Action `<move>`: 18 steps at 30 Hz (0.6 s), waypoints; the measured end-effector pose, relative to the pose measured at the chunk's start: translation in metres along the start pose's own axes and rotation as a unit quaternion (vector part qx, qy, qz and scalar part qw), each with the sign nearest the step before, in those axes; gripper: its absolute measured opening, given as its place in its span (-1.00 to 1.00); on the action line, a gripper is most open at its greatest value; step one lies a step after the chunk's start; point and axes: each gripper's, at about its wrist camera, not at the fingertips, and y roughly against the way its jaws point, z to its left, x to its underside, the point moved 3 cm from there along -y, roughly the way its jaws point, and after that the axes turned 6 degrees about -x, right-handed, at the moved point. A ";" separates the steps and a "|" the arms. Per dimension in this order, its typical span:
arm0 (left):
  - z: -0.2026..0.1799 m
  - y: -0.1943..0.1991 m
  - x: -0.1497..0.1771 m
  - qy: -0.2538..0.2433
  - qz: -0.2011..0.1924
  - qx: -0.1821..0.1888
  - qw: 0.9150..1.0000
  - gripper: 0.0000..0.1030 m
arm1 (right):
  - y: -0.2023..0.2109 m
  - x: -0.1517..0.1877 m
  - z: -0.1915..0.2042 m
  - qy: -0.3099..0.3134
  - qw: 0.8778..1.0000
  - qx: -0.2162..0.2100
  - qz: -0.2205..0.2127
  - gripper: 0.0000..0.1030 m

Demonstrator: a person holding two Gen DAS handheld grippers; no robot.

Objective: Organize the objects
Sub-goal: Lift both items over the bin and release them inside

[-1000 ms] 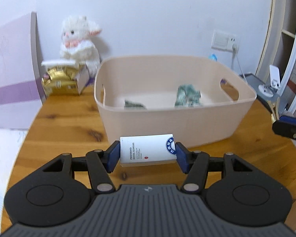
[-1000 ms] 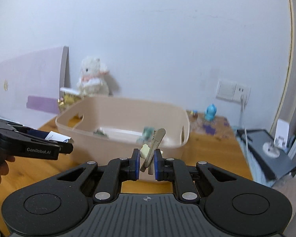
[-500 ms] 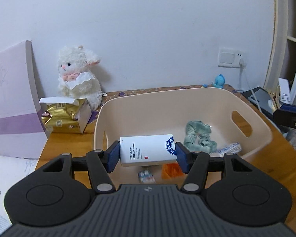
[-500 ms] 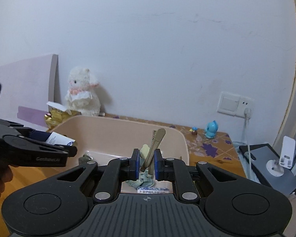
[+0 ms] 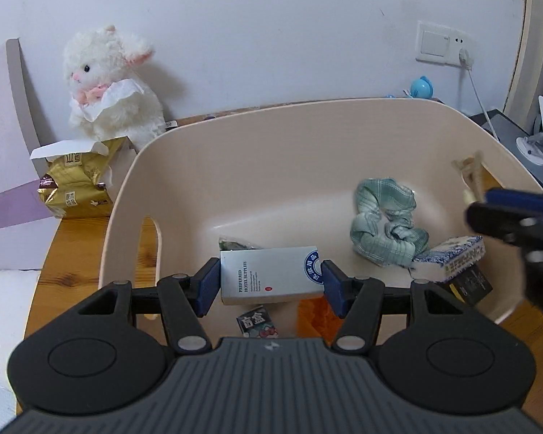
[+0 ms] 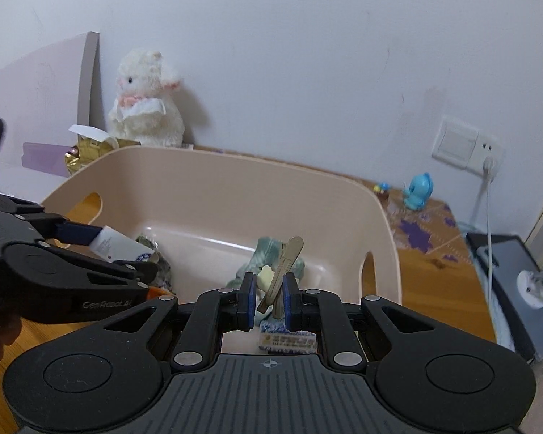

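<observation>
The left gripper (image 5: 270, 282) covers the near wall of the beige bin (image 5: 307, 133) and the lower part of an orange item (image 5: 313, 316) on its floor; a small printed packet (image 5: 257, 322) beside that has print too small to read; a dark green item (image 5: 235, 244) shows only as a sliver behind the white box (image 5: 268, 275); the right gripper (image 5: 468, 204) is motion-blurred and cut off by the frame's right edge. From the right wrist, the gripper body hides most of a blue-patterned pack (image 6: 286, 340); the hair clip (image 6: 280, 275) screens part of the green scrunchie (image 6: 262, 253).
</observation>
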 end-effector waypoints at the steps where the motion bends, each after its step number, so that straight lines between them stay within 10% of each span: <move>1: -0.001 0.001 0.001 -0.005 -0.002 -0.004 1.000 0.20 | 0.000 0.001 -0.001 -0.004 1.000 -0.001 0.003 -0.70; 9: -0.002 0.019 -0.001 -0.008 -0.018 -0.001 1.000 0.63 | 0.024 0.003 -0.005 -0.023 1.000 0.004 -0.016 0.47; 18: 0.002 0.049 0.001 -0.005 -0.033 0.000 0.999 0.75 | 0.061 0.004 -0.001 -0.027 0.999 0.008 -0.025 0.81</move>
